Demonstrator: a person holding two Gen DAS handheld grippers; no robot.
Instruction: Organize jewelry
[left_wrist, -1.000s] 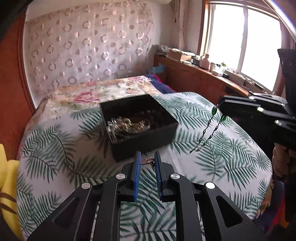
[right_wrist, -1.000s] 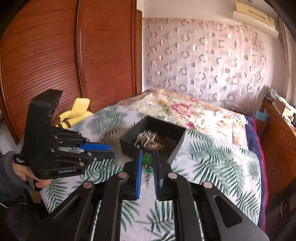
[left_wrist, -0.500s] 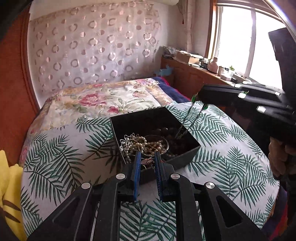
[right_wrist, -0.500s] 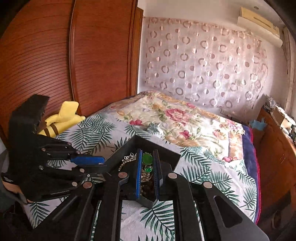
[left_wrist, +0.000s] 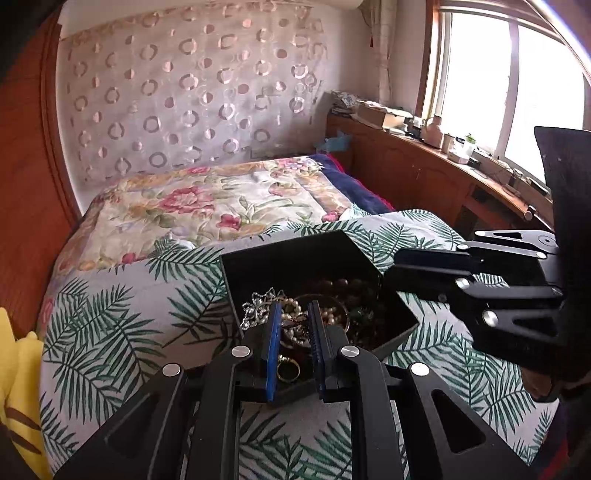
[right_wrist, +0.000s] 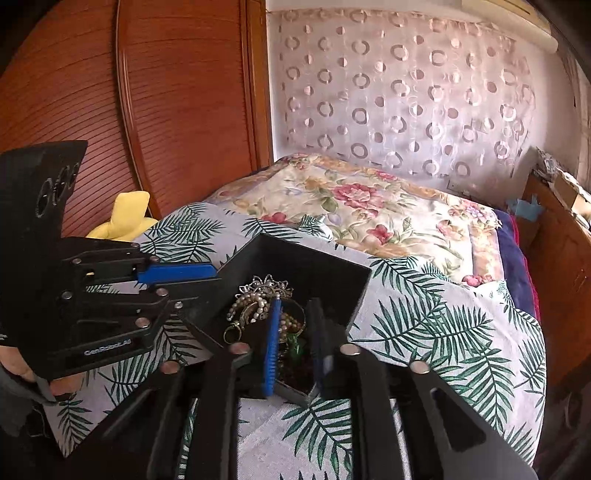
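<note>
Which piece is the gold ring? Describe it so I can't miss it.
On the palm-leaf bedspread sits a black box of jewelry. The gold ring lies at its near corner, between the left gripper fingers: a plain smooth band, unlike the pearl strands behind it.

left gripper (left_wrist: 293, 321): black angular frame, blue finger pads, silver round screws, white lettering
right gripper (right_wrist: 295, 332): same build
sleeve (right_wrist: 14, 398): dark grey

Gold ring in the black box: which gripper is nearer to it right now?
Left. The left gripper hangs right over the gold ring; the right gripper, jaws opening, is over the box's other side.
</note>
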